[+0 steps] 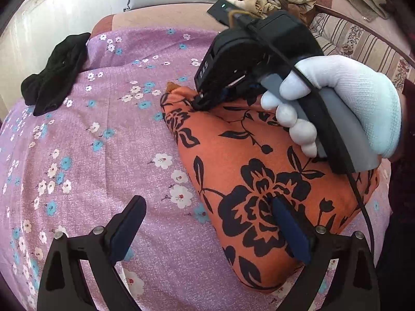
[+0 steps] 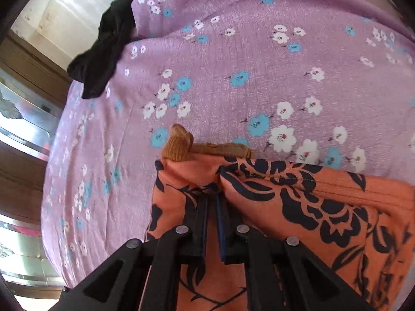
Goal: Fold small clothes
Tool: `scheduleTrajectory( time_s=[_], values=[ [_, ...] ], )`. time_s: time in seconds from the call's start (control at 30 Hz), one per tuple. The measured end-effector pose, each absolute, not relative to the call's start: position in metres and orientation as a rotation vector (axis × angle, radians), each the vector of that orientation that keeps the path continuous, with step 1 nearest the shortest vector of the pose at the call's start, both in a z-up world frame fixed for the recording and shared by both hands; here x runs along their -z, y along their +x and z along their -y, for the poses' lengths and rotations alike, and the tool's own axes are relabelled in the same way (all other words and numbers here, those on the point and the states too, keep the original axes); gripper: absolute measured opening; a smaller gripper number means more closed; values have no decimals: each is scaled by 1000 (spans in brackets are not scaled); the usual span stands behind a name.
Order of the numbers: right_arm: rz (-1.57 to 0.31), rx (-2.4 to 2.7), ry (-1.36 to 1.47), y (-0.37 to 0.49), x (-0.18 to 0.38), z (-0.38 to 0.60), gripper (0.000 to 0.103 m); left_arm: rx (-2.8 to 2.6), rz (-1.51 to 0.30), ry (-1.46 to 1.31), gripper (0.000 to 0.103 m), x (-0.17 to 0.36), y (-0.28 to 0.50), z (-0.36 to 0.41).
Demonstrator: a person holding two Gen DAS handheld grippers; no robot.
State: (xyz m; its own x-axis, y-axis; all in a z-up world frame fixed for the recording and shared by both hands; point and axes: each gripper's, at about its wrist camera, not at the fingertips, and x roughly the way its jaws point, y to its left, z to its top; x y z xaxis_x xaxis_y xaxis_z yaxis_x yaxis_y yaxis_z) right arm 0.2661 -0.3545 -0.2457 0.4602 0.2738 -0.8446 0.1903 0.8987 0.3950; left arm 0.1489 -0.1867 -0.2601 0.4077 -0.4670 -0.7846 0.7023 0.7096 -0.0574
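One readable label, "DAS", marks the right gripper (image 1: 201, 102) pinching the orange garment (image 1: 259, 181).

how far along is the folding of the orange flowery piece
Done: the orange floral garment already looks doubled into a compact shape on the purple sheet. In hand: the right gripper is shut on its far corner, while the left gripper is open over its near edge. Left: the black garment lies unfolded.

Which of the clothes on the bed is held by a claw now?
The orange garment with black flowers: the right claw is shut on its far corner. The black garment lies untouched at the bed's far left edge.
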Motion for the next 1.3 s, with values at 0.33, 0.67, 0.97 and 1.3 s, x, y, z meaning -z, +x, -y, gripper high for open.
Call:
scheduleTrajectory(
  time_s=[0.33,0.67,0.97,1.3],
  values=[
    [-1002,10,362,155,185,371,9,745,-867,304,98,259,146,186],
    [-936,61,361,67,230,377,10,731,-834,308,98,260,138,184],
    [-879,29,531,61,238,391,12,718,-801,309,99,260,135,182],
    [-860,-190,459,71,228,358,103,700,-808,266,103,264,138,178]
  ],
)
